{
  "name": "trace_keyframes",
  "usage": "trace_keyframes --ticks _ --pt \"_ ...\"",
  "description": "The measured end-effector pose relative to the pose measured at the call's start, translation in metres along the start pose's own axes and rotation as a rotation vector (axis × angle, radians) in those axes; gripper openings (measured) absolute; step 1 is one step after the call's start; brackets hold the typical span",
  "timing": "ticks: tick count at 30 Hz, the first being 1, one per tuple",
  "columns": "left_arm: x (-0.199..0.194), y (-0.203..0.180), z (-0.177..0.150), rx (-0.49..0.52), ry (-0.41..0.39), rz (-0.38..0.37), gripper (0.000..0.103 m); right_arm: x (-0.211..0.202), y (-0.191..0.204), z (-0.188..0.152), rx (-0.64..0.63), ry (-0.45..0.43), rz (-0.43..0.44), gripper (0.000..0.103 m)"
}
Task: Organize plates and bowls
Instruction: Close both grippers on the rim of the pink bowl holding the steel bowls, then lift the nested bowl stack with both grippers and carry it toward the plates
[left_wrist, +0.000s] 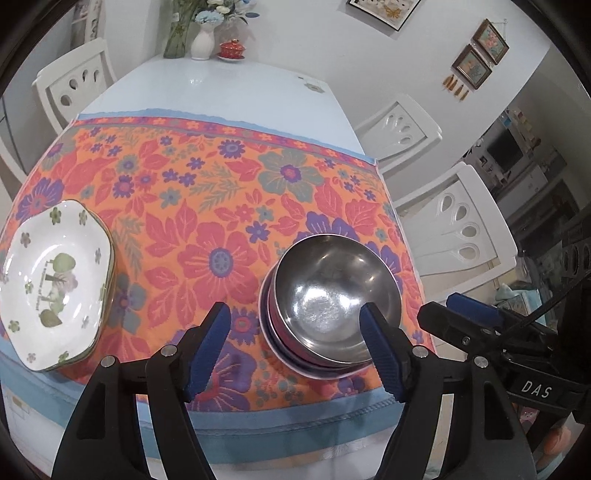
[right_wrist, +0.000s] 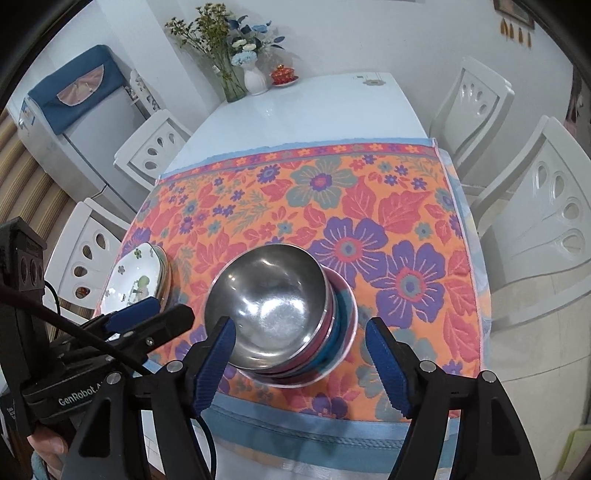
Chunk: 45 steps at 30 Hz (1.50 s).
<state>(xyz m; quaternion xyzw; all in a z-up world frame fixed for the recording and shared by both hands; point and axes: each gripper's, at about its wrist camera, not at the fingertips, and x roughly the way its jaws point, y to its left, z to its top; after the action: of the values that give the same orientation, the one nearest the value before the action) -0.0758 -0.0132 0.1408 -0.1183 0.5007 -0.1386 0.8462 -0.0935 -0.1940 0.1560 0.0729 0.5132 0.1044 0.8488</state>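
White dining room, long table (left_wrist: 229, 88) with a loud floral cloth (left_wrist: 207, 192) over your near end. Your bowl stack (left_wrist: 332, 302) sits near the front right of that cloth: a steel bowl (right_wrist: 269, 306) on top, at least two coloured ones nested under it, but only their rims peek out, so I can't give you an exact count. The plates (left_wrist: 55, 280) are stacked well apart at the cloth's left edge, flowered one on top; edges of more show below, number unclear, and the right camera has them partly blocked by your left gripper (right_wrist: 147, 314).

Both claws are apart and holding nothing. The left gripper's right finger (left_wrist: 380, 354) overlaps the steel rim in its view, contact hard to call. The right gripper (right_wrist: 303, 362) straddles the stack's front.

Far end: two vases (right_wrist: 255, 79) of flowers, a red lidded cup (right_wrist: 283, 74). Four chairs (right_wrist: 480, 99) in view, plus a fridge (right_wrist: 74, 122).
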Motion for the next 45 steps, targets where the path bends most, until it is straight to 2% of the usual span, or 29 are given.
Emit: trace_keyframes --ticks 8,10,14,18,27,32,35,37,39,42,45 --pt "0.018 -0.001 0.0 -0.008 0.036 0.011 0.071 0.013 -0.031 0.004 0.088 0.045 -0.003 0.073" --pt "0.023 0.001 0.001 -0.015 0.048 0.019 0.071 0.021 -0.039 0.003 0.124 0.074 0.026 0.075" --pt "0.033 0.014 -0.001 -0.07 0.074 0.01 0.071 0.05 -0.06 -0.003 0.268 0.191 0.168 0.075" --pt "0.045 0.033 -0.001 -0.165 0.099 -0.031 0.071 0.069 -0.074 -0.007 0.363 0.245 0.187 0.075" --pt "0.076 0.046 0.001 -0.238 0.156 -0.077 0.071 0.092 -0.068 0.003 0.319 0.25 0.136 0.075" --pt "0.091 0.05 0.0 -0.263 0.178 -0.101 0.07 0.099 -0.066 0.003 0.284 0.221 0.138 0.075" --pt "0.099 0.05 -0.001 -0.267 0.197 -0.114 0.069 0.102 -0.064 0.003 0.264 0.218 0.128 0.068" --pt "0.103 0.049 -0.003 -0.267 0.204 -0.119 0.069 0.106 -0.063 0.002 0.252 0.227 0.115 0.059" --pt "0.105 0.048 -0.004 -0.267 0.209 -0.125 0.068 0.11 -0.063 -0.001 0.249 0.229 0.115 0.055" --pt "0.108 0.048 -0.006 -0.271 0.214 -0.146 0.063 0.111 -0.063 -0.002 0.242 0.223 0.128 0.054" --pt "0.111 0.045 -0.008 -0.271 0.222 -0.193 0.047 0.111 -0.058 -0.001 0.222 0.216 0.135 0.048"
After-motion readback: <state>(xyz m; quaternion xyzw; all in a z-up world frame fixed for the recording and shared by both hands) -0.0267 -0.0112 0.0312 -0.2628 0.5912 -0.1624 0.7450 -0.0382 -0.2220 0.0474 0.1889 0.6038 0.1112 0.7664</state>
